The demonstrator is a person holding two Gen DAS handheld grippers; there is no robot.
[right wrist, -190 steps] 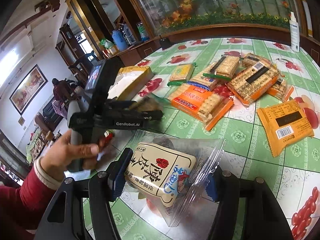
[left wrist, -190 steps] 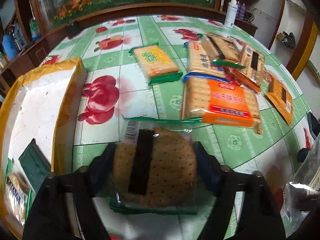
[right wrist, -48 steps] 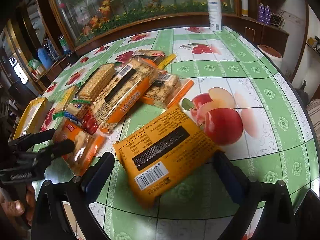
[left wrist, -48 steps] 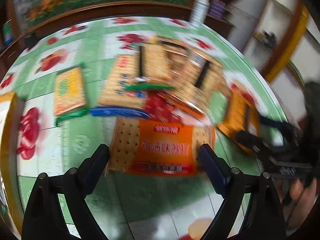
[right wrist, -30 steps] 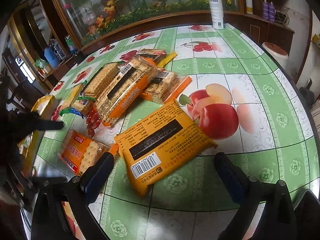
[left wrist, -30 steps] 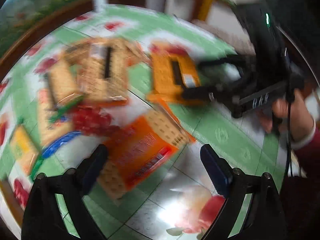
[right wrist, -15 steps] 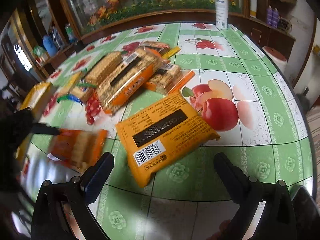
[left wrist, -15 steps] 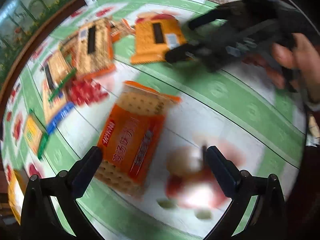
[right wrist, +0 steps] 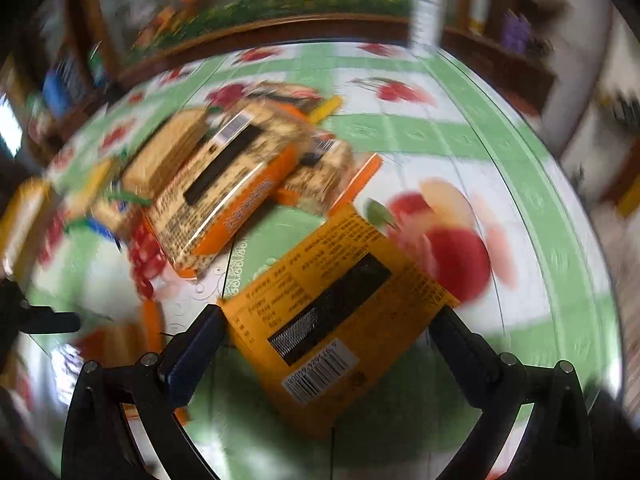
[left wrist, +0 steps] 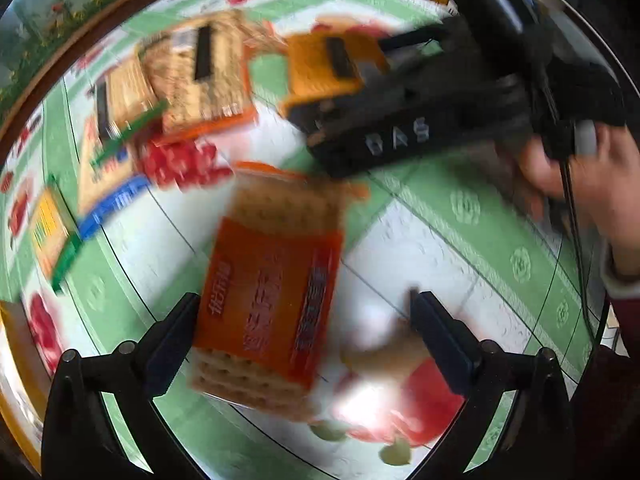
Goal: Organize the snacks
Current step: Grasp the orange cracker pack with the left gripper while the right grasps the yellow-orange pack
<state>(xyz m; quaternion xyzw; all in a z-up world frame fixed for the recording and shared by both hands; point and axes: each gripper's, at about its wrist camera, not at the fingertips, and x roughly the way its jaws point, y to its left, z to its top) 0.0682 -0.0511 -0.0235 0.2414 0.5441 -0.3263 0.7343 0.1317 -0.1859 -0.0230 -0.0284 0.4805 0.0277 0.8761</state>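
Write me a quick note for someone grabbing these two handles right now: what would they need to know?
Left gripper: jaws open around the orange-labelled cracker packet, not closed.
Right gripper: jaws open around the flat yellow-orange snack pouch, barcode up.
Other biscuit packs lie heaped further back on the green fruit-print tablecloth.
Done: nothing gripped now. Left: close on both, then sort the heap.

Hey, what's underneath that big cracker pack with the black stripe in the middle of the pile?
The striped cracker pack lies on other cracker packs, whose ends poke out, and the tablecloth. Whatever is directly under it is covered.
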